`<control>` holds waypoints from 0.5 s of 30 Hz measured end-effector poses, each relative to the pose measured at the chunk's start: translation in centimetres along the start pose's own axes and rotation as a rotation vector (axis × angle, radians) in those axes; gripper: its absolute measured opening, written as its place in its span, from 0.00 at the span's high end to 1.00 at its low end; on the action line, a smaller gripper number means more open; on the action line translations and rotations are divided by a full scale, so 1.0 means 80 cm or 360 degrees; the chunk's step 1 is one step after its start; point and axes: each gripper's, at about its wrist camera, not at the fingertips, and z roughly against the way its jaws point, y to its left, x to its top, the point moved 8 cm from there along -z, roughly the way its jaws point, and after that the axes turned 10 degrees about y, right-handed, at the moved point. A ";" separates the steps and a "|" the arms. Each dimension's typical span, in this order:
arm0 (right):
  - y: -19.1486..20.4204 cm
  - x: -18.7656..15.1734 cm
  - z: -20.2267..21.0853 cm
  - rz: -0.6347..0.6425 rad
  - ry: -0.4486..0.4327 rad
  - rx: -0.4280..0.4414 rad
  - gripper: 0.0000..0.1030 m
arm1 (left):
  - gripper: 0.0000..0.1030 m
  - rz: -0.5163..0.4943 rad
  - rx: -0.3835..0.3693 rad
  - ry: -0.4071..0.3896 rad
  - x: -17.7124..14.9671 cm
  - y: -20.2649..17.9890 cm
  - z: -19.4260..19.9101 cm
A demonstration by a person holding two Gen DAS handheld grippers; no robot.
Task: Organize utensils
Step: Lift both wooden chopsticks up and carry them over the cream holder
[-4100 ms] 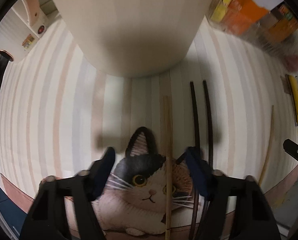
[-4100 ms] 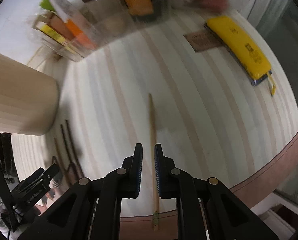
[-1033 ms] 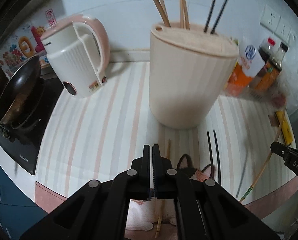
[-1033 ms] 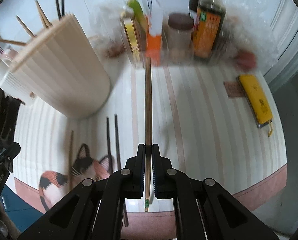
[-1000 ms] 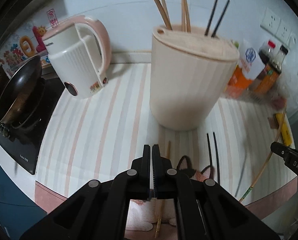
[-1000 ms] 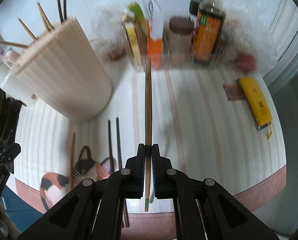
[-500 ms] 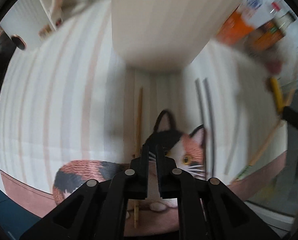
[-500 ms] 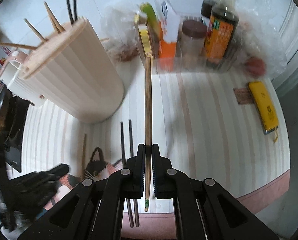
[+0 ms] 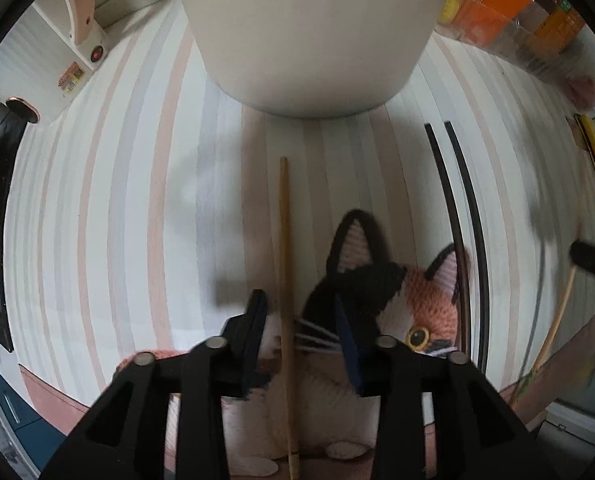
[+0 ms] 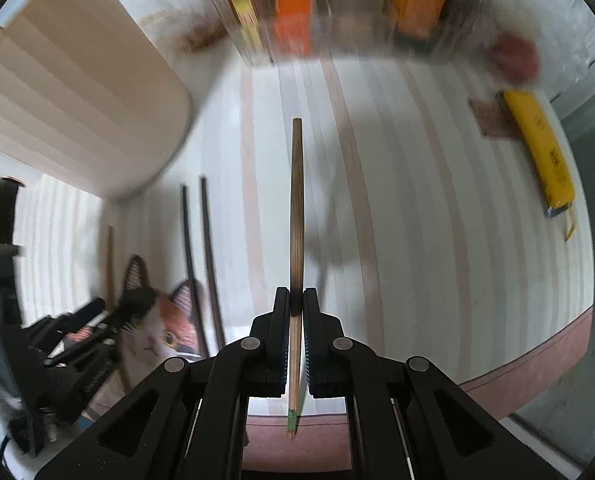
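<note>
Step in hand, by judgement: picking up loose chopsticks for the cream holder point(image 9: 309, 32). The left gripper point(image 9: 301, 320), fingers wide, straddles a wooden chopstick point(image 9: 284, 264) lying on the counter point(image 9: 109, 200) across the cat mat point(image 9: 417, 304), long axis running near to far toward the holder; two black chopsticks point(image 9: 457, 216) lie parallel to its right. The next move likely calls for closing on it, while the right gripper point(image 10: 293, 316) pinches a second wooden chopstick point(image 10: 296, 200) above the counter, tip pointing away.

No lettering can be made out with any certainty. The orange carton point(image 9: 493, 4) at the upper right of the left wrist view carries white characters too blurred to read. The yellow case point(image 10: 539, 150) at the right of the right wrist view bears small dark print, also illegible.
</note>
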 end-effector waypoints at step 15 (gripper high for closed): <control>-0.011 -0.010 -0.010 -0.0029 0.0001 0.0020 0.94 | 0.96 0.0136 0.0021 -0.0331 -0.017 0.027 0.093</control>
